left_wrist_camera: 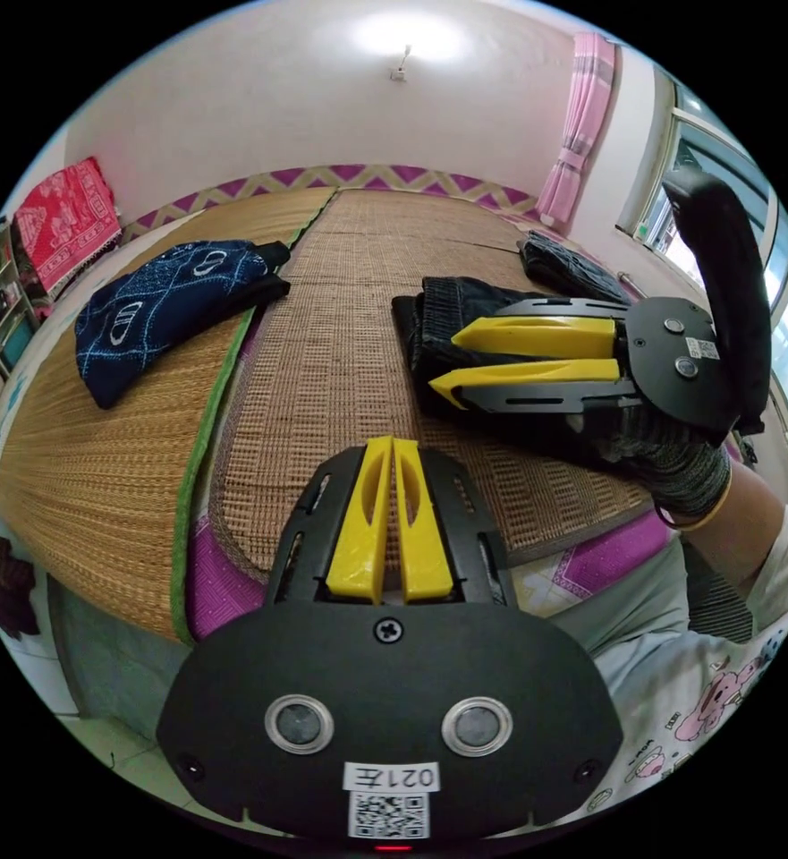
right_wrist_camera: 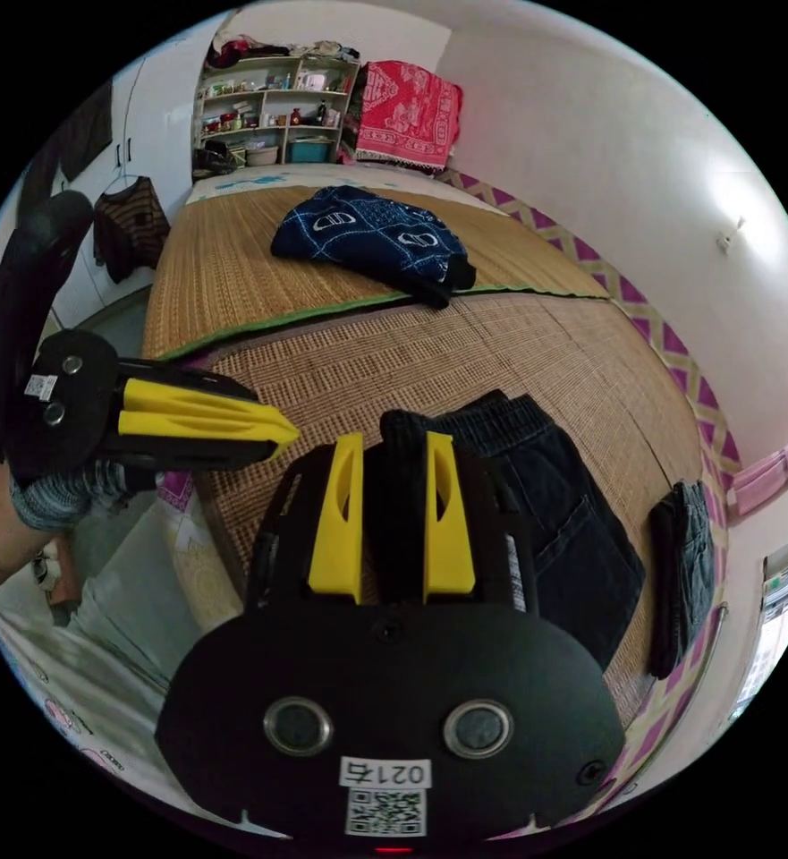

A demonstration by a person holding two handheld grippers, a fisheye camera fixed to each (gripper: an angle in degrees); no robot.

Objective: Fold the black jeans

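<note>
In the left gripper view, the left gripper (left_wrist_camera: 392, 445) sits at the bottom centre, its two yellow jaws pressed together with nothing between them, over a woven straw mat (left_wrist_camera: 349, 295). To the right of centre, the right gripper (left_wrist_camera: 444, 358) reaches in sideways, held by a gloved hand (left_wrist_camera: 671, 447); its jaws stand slightly parted over the folded black jeans (left_wrist_camera: 456, 304), gripping nothing. The jeans lie as a compact folded stack on the mat, right of the frame's middle. Further back, at upper right, a second dark folded garment (left_wrist_camera: 568, 264) rests near the mat's edge. At the left, a navy patterned garment (left_wrist_camera: 165, 309) lies on a neighbouring mat.

In the right gripper view, the right gripper (right_wrist_camera: 395, 447) at bottom centre has its jaws apart, the black jeans (right_wrist_camera: 554, 519) visible between and beyond them. The left gripper (right_wrist_camera: 286, 434) enters from the left, jaws closed and empty. The navy patterned garment (right_wrist_camera: 371, 233) lies further up the frame, with shelves (right_wrist_camera: 268, 107) at the top.
</note>
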